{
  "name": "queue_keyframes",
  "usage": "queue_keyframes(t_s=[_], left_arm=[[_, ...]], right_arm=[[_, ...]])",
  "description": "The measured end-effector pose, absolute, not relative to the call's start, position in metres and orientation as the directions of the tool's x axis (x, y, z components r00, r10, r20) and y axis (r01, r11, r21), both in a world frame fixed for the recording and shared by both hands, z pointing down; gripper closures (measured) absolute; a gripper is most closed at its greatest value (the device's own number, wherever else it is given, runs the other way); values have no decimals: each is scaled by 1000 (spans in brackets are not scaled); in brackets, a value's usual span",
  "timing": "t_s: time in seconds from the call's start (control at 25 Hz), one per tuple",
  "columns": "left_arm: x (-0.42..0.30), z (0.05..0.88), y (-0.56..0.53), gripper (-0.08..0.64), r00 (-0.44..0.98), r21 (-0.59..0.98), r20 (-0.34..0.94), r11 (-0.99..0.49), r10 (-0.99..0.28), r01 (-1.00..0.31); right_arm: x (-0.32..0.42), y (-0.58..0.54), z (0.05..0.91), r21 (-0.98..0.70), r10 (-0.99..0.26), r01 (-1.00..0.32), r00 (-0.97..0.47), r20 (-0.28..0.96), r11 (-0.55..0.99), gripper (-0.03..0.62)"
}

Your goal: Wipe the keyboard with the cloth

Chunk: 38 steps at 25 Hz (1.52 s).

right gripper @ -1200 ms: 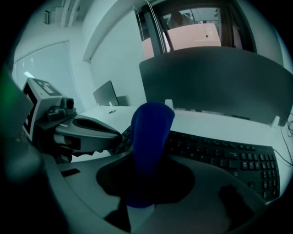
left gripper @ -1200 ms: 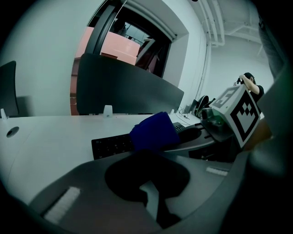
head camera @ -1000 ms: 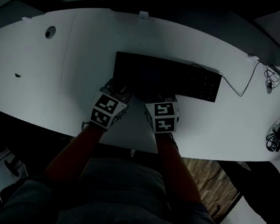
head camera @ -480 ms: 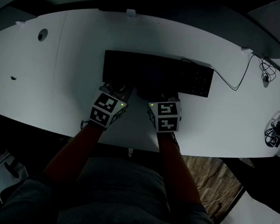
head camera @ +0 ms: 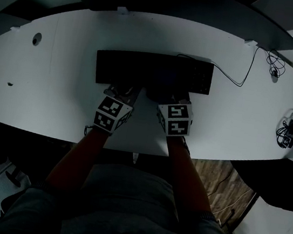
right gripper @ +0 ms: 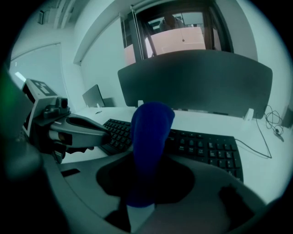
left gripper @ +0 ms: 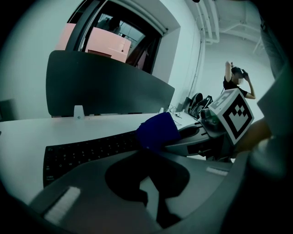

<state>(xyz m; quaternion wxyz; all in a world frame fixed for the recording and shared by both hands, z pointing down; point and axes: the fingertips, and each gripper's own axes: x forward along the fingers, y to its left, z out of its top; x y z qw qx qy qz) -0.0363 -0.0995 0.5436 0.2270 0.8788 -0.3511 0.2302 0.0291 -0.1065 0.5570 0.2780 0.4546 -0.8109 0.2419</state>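
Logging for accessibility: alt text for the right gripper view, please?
The right gripper holds a blue cloth upright, with a black keyboard on a white desk just beyond. The left gripper sits at the left, a dark partition behind.

Quick count: one keyboard (head camera: 153, 71), one blue cloth (right gripper: 149, 137), two grippers (left gripper (head camera: 123, 92), right gripper (head camera: 174, 97)), one white desk (head camera: 51, 94), one dark divider panel (right gripper: 197, 82), one keyboard cable (head camera: 239, 81), one person (left gripper: 236, 83) in the background
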Motion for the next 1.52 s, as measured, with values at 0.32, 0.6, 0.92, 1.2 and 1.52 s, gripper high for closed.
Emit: queue_keyframes(t_s=[0.32, 0.6, 0.92, 1.2, 1.52], left_arm=[[0, 543, -97, 554, 660, 247, 554, -657, -508, -713], [22, 546, -96, 554, 661, 251, 554, -655, -507, -713], [44, 549, -99, 554, 665, 257, 557, -658, -498, -708], [67, 550, -104, 554, 673, 264, 552, -662, -492, -701], [88, 554, -109, 554, 672, 269, 553, -658, -492, -703]], right_arm=[[64, -105, 560, -117, -606, -872, -420, 675, 474, 468], [74, -103, 560, -139, -598, -865, -441, 669, 482, 468], [94, -105, 561, -117, -598, -861, -436, 673, 495, 468], [110, -106, 561, -138, -594, -858, -449, 667, 494, 468], [134, -109, 556, -121, -605, -860, -441, 663, 495, 468]])
